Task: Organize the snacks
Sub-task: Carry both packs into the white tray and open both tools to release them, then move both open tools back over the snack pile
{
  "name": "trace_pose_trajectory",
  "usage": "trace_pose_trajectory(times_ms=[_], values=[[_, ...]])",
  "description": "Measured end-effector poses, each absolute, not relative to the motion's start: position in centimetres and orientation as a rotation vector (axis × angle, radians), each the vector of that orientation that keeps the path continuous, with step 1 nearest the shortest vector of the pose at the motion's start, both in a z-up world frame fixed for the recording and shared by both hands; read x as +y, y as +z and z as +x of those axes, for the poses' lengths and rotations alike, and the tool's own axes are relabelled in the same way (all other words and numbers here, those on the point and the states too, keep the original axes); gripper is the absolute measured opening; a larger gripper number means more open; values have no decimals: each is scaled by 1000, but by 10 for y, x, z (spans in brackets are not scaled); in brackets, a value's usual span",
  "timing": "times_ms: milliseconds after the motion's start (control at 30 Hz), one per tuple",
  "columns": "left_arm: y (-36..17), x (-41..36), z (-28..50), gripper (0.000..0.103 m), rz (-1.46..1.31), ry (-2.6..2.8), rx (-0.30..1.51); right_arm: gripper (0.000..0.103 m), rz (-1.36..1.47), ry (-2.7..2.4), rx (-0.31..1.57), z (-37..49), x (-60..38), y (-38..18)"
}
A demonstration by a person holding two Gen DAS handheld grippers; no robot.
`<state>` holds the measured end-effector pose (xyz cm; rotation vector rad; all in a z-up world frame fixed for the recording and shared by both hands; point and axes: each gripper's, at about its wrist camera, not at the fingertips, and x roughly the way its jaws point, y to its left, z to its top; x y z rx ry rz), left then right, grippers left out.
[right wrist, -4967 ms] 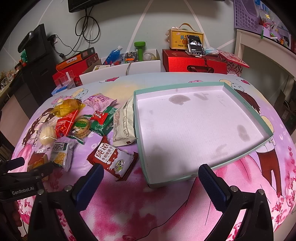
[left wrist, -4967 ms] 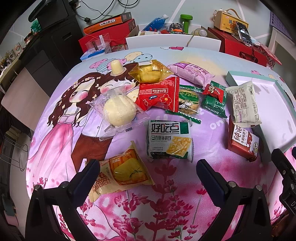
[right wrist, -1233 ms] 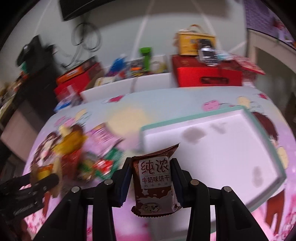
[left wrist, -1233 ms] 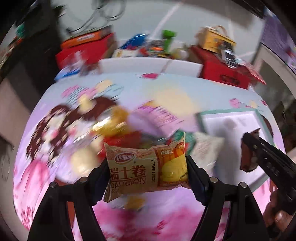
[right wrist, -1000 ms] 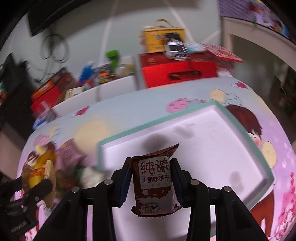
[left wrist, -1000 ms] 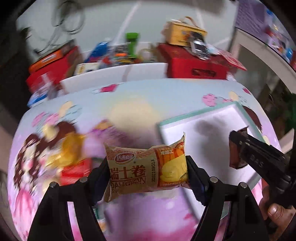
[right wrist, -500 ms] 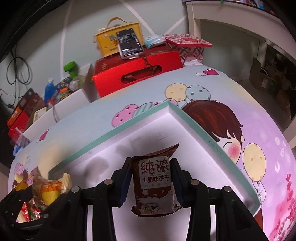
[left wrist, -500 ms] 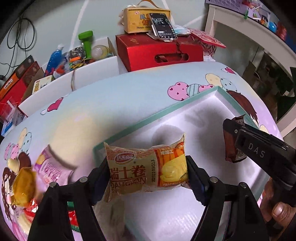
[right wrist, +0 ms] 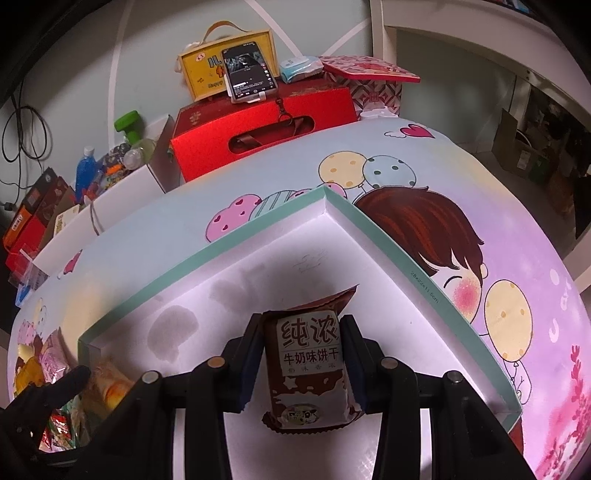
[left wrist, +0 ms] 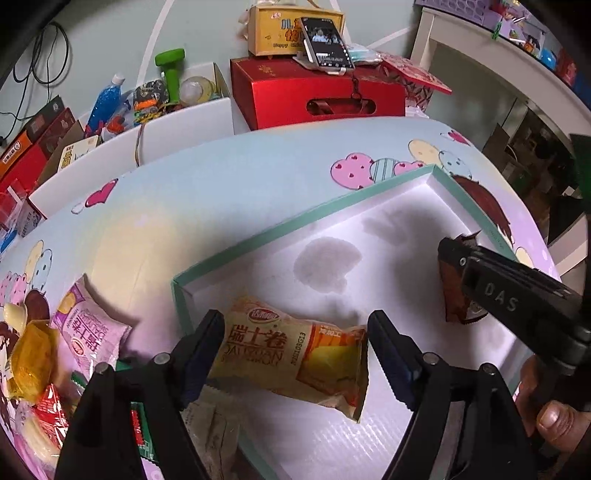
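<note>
Left gripper (left wrist: 295, 341): fingers spread wide, one to each side of the yellow swiss-roll packet (left wrist: 295, 360). A gap is seen at the left finger; the packet's right end is close against the right finger, contact not clear. The packet lies slightly tilted inside the white tray (left wrist: 399, 229), in the near-left corner, just inside the teal rim.

Right gripper (right wrist: 304, 360): fingers drawn narrow and clamped on the brown milk-biscuit packet (right wrist: 308, 369). The packet is held upright, label toward the camera, over the tray (right wrist: 373, 258) interior, nearer the far-right corner. In the left wrist view the same packet (left wrist: 458, 295) is seen side-on at the tip of the right gripper (left wrist: 456, 269), above the tray floor; contact with the floor cannot be told.

The tray floor shows several grey smudges. The tray rests on a table covered by a cartoon-print cloth (left wrist: 192, 206).

Outside the tray, off its left edge, remaining snacks are grouped: a purple packet (left wrist: 90, 330), a yellow-wrapped item (left wrist: 31, 360), a red packet (left wrist: 51, 413).

Beyond the table, a red box (left wrist: 317, 94) carries a yellow box (left wrist: 288, 31) with a phone (left wrist: 325, 44) propped against it.
</note>
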<state>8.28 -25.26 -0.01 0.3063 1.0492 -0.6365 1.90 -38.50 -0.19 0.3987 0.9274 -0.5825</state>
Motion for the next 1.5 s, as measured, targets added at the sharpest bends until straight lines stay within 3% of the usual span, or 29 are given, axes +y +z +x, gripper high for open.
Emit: trace_pose_trajectory(times_ms=[67, 167, 333, 500, 600, 1133, 1500], values=[[4, -251, 82, 87, 305, -637, 1036, 47, 398, -587, 932, 19, -386, -2], [10, -248, 82, 87, 316, -623, 1016, 62, 400, -584, 930, 19, -386, -1], [22, -234, 89, 87, 296, -568, 979, 65, 390, -584, 934, 18, -384, 3], [27, -203, 105, 96, 235, -455, 964, 90, 370, -565, 931, 20, -376, 7], [30, -181, 113, 97, 212, -373, 944, 103, 358, -545, 928, 20, -367, 9], [50, -83, 117, 97, 139, -157, 896, 103, 281, -400, 838, 20, -308, 35], [56, -11, 102, 97, 16, -104, 928, 103, 317, -246, 877, 25, -263, 30]])
